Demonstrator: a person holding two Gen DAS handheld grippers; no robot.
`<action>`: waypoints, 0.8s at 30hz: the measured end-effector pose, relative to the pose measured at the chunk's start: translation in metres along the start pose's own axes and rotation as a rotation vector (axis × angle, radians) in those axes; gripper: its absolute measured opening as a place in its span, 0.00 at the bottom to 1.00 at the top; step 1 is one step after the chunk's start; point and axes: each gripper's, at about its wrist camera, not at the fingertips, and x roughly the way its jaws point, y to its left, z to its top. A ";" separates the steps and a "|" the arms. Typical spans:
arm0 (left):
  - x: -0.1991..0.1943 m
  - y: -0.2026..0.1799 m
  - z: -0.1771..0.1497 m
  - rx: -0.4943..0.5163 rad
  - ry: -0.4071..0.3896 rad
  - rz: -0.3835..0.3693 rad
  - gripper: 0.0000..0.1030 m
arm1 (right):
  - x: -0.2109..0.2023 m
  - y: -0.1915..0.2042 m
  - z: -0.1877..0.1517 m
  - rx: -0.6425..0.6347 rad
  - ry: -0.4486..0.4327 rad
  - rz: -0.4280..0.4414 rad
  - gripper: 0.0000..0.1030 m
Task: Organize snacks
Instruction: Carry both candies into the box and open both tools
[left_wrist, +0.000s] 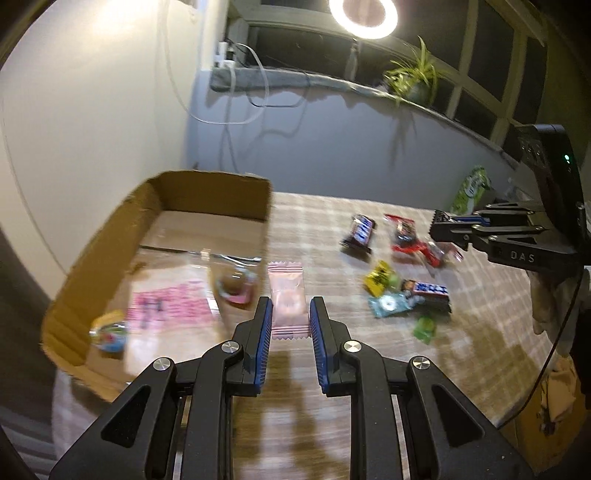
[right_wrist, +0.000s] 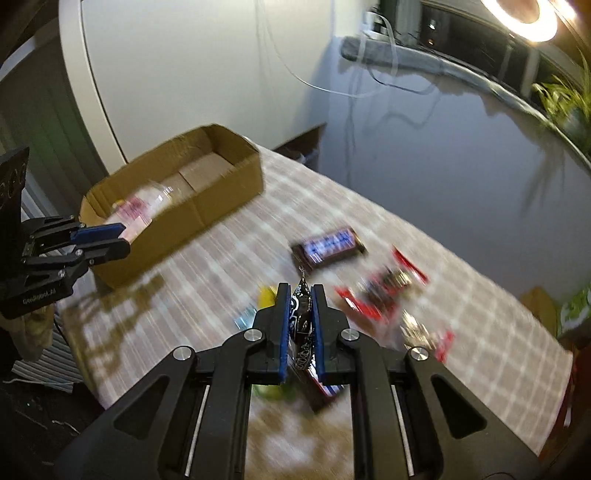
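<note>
In the left wrist view my left gripper is shut on a pink wrapped snack, held above the table just right of an open cardboard box. A pink-printed packet and small sweets lie in the box. The right wrist view shows my right gripper shut on a black wrapped snack above the loose pile. Each gripper appears in the other's view: the right gripper at the right edge, the left gripper beside the box.
Loose on the checked tablecloth lie a brown chocolate bar, a red packet, a yellow sweet, another bar, and teal and green sweets. A green bag stands at the back right. Wall, cables and windowsill lie beyond.
</note>
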 end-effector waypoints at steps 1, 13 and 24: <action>-0.002 0.004 0.000 -0.004 -0.004 0.007 0.19 | 0.004 0.006 0.008 -0.009 -0.005 0.009 0.10; -0.015 0.051 -0.003 -0.070 -0.017 0.073 0.19 | 0.057 0.077 0.086 -0.102 -0.030 0.111 0.10; -0.012 0.072 -0.008 -0.102 -0.003 0.099 0.19 | 0.106 0.109 0.111 -0.124 0.012 0.146 0.10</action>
